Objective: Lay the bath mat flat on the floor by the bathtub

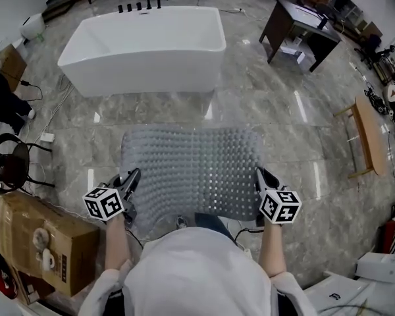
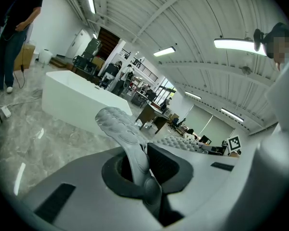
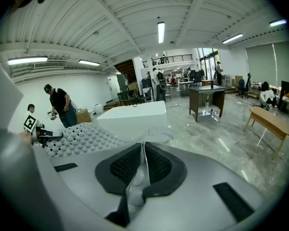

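Grey studded rubber bath mat: we pinch near corners, left claw, right claw, both clamped tight, so it hangs spread, square to white rectangular bathtub.

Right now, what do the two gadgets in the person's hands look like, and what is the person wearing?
The left two-jaw gripper and right two-jaw gripper match: dark pointed jaws and a white cube printed with black square markers. Their own views show pale grey bodies with dark textured pads. The person wears a white top.
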Tool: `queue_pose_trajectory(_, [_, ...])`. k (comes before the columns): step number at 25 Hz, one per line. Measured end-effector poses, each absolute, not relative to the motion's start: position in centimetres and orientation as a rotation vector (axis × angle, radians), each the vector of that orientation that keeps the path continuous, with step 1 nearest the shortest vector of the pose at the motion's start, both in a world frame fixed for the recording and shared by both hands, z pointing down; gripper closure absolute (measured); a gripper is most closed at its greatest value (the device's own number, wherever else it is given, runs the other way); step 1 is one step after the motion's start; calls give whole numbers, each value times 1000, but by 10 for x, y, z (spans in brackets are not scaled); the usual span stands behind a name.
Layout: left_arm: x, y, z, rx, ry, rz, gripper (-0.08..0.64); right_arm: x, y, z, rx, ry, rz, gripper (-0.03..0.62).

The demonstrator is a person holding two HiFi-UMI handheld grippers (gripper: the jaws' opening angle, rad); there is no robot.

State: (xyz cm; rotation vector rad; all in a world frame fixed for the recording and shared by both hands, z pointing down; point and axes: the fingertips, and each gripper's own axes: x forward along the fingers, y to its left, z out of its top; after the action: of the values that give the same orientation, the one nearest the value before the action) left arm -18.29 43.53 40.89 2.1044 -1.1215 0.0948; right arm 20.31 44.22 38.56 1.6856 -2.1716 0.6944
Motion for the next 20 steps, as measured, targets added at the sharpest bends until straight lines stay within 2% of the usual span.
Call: queue_pose_trajectory(20, [-131,306,408,2012,-1317,56,515,258,257,394,1490,-2302,678,551])
